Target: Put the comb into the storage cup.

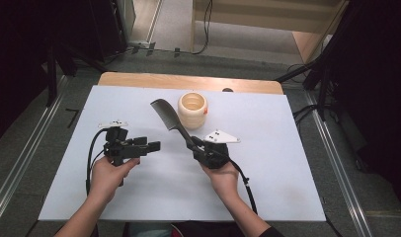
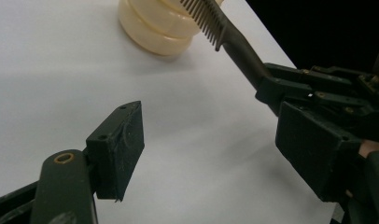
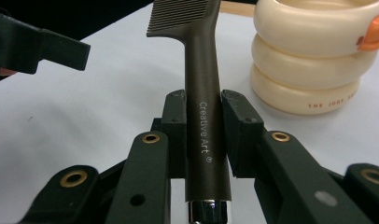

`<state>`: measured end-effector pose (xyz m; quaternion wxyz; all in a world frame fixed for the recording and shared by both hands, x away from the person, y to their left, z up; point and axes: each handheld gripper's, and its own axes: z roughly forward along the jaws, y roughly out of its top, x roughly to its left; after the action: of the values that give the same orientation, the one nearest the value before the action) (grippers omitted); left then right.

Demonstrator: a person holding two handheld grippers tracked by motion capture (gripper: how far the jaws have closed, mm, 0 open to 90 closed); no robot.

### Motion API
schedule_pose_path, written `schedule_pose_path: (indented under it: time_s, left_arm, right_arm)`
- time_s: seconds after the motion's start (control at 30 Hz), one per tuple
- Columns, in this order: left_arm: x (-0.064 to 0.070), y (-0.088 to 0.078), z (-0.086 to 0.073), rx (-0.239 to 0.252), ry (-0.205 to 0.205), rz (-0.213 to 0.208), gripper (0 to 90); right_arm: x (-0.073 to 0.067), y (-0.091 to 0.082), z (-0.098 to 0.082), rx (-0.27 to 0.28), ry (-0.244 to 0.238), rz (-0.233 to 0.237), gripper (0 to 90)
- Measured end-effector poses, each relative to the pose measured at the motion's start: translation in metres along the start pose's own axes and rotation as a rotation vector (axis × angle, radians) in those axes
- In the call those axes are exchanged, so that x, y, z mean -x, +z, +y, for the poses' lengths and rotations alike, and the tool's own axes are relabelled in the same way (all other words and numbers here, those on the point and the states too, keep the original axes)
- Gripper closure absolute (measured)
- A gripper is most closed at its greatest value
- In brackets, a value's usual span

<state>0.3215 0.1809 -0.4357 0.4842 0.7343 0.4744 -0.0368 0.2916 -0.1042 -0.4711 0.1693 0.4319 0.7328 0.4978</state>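
A black comb [image 1: 171,120] is held above the white table [image 1: 267,148], teeth pointing away toward the far left. My right gripper [image 1: 195,145] is shut on its handle [image 3: 204,70], which reads "Creative Art". A cream ribbed cup [image 1: 192,109] stands upright just right of the comb's teeth and appears close in the right gripper view [image 3: 313,60]. My left gripper [image 1: 150,146] is open at centre left, pointing right toward the comb with nothing between its pads [image 2: 117,149]. In the left gripper view, the comb [image 2: 225,37] crosses in front of the cup [image 2: 152,28].
The white sheet covers a wooden tabletop whose far edge [image 1: 188,81] shows behind it. Cables trail from both grippers toward the near edge. Grey floor, metal rails and dark stands surround the table.
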Motion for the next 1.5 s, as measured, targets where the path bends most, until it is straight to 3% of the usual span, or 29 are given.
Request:
schedule_pose_path:
  time_s: [0.33,0.8,0.93,1.27,1.5]
  left_arm:
    - [0.002,0.005,0.005,0.049,-0.032,0.018,24.4]
    - [0.003,0.016,0.009,0.105,-0.096,0.016,25.5]
    - [0.005,0.02,0.009,0.109,-0.095,0.024,25.5]
    - [0.0,0.027,0.011,0.158,-0.171,0.008,26.4]
    - [0.0,0.032,0.012,0.184,-0.173,0.029,27.8]
  right_arm:
    - [-0.012,0.016,-0.003,0.03,0.037,-0.001,70.3]
    - [-0.025,0.027,0.001,0.063,0.045,-0.015,70.2]
    - [-0.027,0.029,0.002,0.067,0.048,-0.02,70.2]
    - [-0.031,0.031,0.003,0.086,0.052,-0.017,70.2]
    - [-0.033,0.034,0.004,0.091,0.066,-0.018,70.2]
